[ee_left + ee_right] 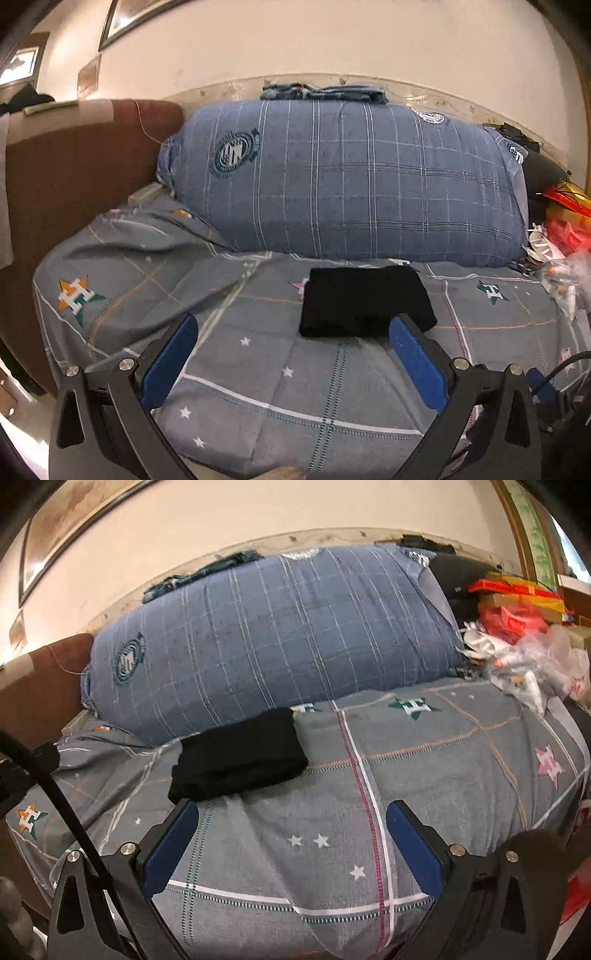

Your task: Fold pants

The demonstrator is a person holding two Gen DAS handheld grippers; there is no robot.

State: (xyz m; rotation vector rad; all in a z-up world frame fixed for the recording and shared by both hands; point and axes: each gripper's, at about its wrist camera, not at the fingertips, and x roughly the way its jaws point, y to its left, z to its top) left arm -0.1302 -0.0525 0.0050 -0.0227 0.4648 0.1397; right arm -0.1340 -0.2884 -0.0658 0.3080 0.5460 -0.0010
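The black pants [365,301] lie folded into a compact rectangle on the bed [258,373], on its grey sheet with stars and plaid lines. They rest in the middle of the bed's width, closer to the far edge than the near one, just in front of the large blue checked bolster [343,177] that runs along the wall side.

The left gripper [293,363] hangs over the near edge of the bed with its blue-padded fingers [170,363] spread wide apart and nothing between them; the right fingertip overlaps the near right corner of the pants in this view, though contact cannot be told.

The right gripper [293,845] is likewise above the near edge, fingers [415,849] wide apart and empty, with the pants [238,755] ahead and to its left, clear of both pads.

A heap of red boxes and plastic bags [524,642] crowds the far right corner of the bed.
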